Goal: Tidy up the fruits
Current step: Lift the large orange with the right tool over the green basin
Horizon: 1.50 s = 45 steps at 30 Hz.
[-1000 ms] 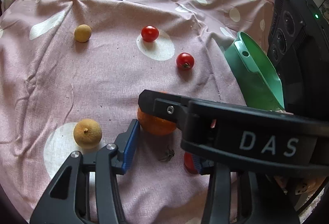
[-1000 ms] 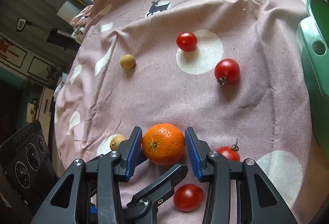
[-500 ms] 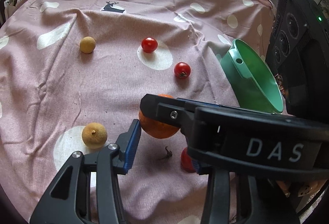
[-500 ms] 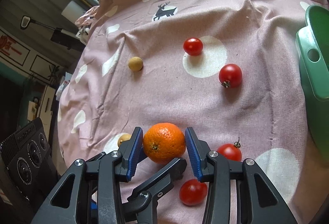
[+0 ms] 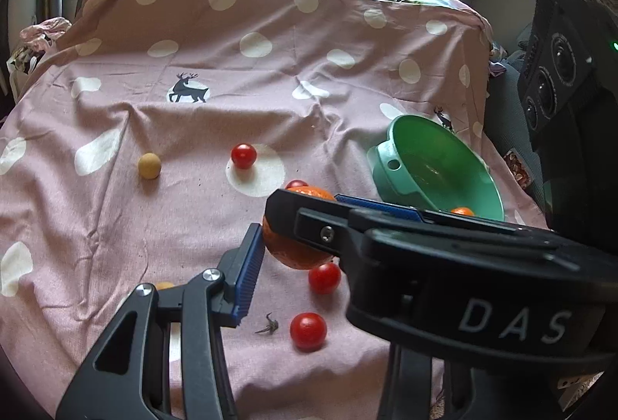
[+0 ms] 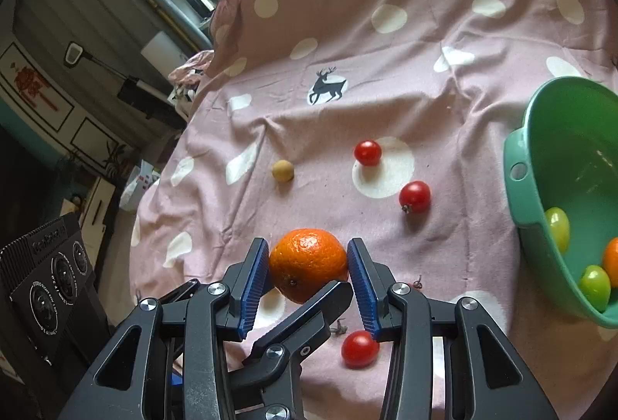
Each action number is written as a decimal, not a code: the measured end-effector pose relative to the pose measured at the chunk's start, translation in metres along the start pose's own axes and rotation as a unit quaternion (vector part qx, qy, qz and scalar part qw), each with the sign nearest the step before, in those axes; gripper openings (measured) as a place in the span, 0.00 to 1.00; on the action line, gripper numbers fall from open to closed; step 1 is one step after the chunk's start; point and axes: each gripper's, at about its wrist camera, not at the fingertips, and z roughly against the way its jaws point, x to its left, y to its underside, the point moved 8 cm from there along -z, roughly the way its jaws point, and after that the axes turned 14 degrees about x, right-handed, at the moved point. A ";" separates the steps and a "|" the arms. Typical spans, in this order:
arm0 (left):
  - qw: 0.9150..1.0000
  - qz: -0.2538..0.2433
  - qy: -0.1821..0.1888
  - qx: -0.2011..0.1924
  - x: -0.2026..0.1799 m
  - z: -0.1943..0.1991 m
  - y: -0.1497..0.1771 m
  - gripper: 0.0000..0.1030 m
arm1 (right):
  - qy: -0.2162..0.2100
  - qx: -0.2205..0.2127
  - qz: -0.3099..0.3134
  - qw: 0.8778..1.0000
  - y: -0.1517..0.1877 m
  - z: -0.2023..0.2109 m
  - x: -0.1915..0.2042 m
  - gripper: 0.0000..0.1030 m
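My right tongs [image 6: 309, 265] pinch the dimpled orange [image 6: 308, 261] between ribbed blue pads, low centre. My left tongs [image 5: 293, 246] press it too, one finger hidden. Glossy round tomatoes [image 6: 414, 197] dot wrinkled pink cloth [image 6: 444, 103]; the smooth green bowl [image 6: 519, 171] tilts at right.

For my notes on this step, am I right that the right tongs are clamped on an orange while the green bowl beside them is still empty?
Not quite: the green bowl is not empty. The right wrist view shows yellow-green fruits and another orange piece inside it. The rest holds: the right tongs are clamped on the orange.
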 end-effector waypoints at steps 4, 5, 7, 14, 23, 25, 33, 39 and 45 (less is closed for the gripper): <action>1.000 -0.013 -0.004 -0.012 -0.016 0.005 -0.007 0.41 | 0.001 -0.020 -0.003 1.000 -0.002 0.016 -0.005 0.44; 1.000 -0.017 -0.002 -0.014 -0.020 0.005 -0.009 0.41 | 0.001 -0.024 -0.005 1.000 -0.003 0.020 -0.007 0.44; 1.000 -0.024 -0.001 -0.016 -0.027 0.006 -0.011 0.41 | 0.003 -0.033 -0.010 0.999 -0.004 0.027 -0.011 0.44; 0.999 -0.046 0.005 -0.021 -0.054 0.007 -0.020 0.41 | 0.012 -0.057 -0.026 0.998 -0.006 0.049 -0.028 0.44; 0.997 -0.068 0.015 -0.024 -0.085 0.003 -0.032 0.41 | 0.020 -0.087 -0.042 0.995 -0.007 0.074 -0.048 0.44; 0.997 -0.073 0.018 -0.025 -0.092 0.001 -0.035 0.41 | 0.019 -0.092 -0.048 0.994 -0.007 0.079 -0.054 0.44; 0.994 -0.101 0.034 -0.022 -0.127 -0.008 -0.044 0.41 | 0.025 -0.116 -0.074 0.990 -0.004 0.103 -0.083 0.44; 0.992 -0.120 0.041 -0.017 -0.150 -0.020 -0.049 0.41 | 0.026 -0.127 -0.101 0.986 0.000 0.115 -0.107 0.45; 0.990 -0.132 0.050 -0.005 -0.166 -0.034 -0.052 0.41 | 0.028 -0.130 -0.123 0.983 0.003 0.122 -0.127 0.45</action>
